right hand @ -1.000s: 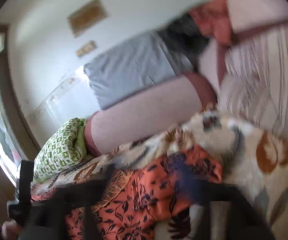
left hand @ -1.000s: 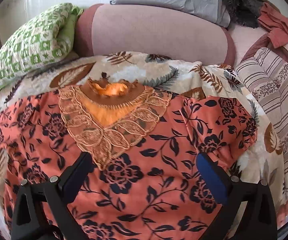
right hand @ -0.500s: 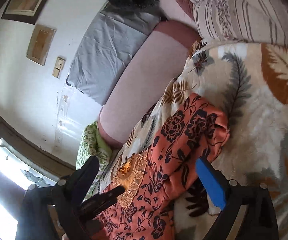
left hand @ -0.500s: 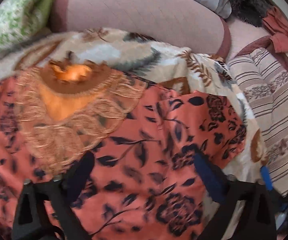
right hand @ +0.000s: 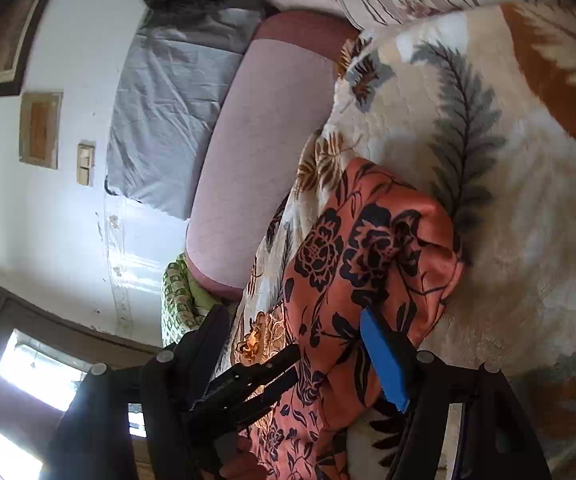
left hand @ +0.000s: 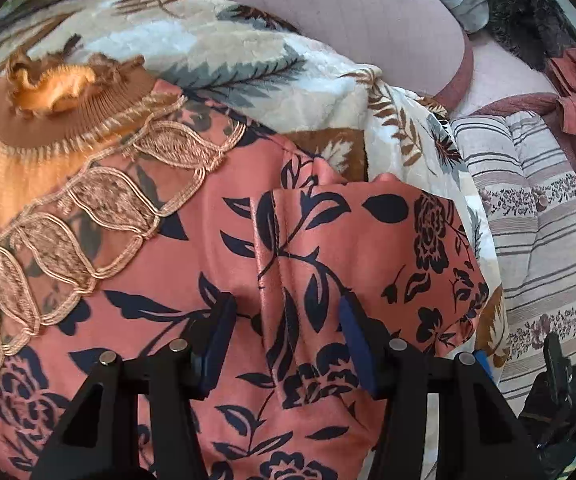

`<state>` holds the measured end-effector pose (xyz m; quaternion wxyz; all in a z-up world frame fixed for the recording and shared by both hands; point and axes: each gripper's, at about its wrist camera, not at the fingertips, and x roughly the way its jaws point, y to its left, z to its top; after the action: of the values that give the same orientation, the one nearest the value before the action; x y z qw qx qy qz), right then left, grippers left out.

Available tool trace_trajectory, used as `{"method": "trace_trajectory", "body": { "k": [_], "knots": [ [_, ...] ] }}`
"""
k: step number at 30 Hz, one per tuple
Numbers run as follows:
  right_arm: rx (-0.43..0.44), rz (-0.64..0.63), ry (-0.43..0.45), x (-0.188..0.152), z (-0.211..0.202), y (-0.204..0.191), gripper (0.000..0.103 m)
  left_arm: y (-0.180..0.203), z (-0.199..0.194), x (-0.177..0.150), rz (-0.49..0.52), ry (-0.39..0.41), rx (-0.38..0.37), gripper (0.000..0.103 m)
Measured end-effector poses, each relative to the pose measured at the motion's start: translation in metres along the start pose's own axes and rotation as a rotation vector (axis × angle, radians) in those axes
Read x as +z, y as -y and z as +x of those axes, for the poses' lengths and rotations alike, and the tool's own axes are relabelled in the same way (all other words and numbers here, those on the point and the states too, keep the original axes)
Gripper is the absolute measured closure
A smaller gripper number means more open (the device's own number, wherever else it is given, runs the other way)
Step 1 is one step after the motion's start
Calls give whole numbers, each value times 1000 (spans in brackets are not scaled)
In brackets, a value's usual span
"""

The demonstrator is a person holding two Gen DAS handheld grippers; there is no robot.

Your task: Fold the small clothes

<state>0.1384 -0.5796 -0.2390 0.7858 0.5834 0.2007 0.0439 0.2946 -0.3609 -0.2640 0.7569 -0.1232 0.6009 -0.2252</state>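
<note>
An orange dress with dark flower print (left hand: 216,256) lies spread on a leaf-pattern blanket (left hand: 224,52). It has a gold lace collar (left hand: 72,184). Its right sleeve (left hand: 383,248) lies folded over at the blanket's right side. My left gripper (left hand: 284,312) is open, low over the dress, its jaws either side of the sleeve seam. My right gripper (right hand: 295,344) is open at the sleeve (right hand: 371,256) from the side, one blue finger (right hand: 383,360) against the cloth. The left gripper (right hand: 256,380) shows in the right wrist view.
A pink bolster (left hand: 307,16) lies behind the blanket, with a grey pillow (right hand: 160,120) and dark fur (left hand: 527,12) beyond. A striped cushion (left hand: 543,216) is at the right. A green patterned pillow (right hand: 180,296) is at the far left. The right gripper (left hand: 559,384) shows at lower right.
My left gripper moved right and down toward the sleeve seam, and its jaws narrowed. My right gripper swung down and came in close beside the sleeve.
</note>
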Motion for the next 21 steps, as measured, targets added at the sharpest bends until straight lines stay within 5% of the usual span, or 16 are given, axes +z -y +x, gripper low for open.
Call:
{"method": "trace_trajectory", "body": {
  "k": [2,5,13,21],
  "knots": [
    [-22,-5,-7,-1,4,-1,32,-4,1,-1,-32,18,-51,87],
    [-58,-48,-4,-3,5,-5,32,-5,-3,-2,-39,38,-62,98],
    [-81,-61,10,-3,3,-3,32,3,-53,1,36,180,-109,100],
    [-4,-17,-23,-4,8,-1,31,-15,-138,12,69,297,-96,100]
  ]
}}
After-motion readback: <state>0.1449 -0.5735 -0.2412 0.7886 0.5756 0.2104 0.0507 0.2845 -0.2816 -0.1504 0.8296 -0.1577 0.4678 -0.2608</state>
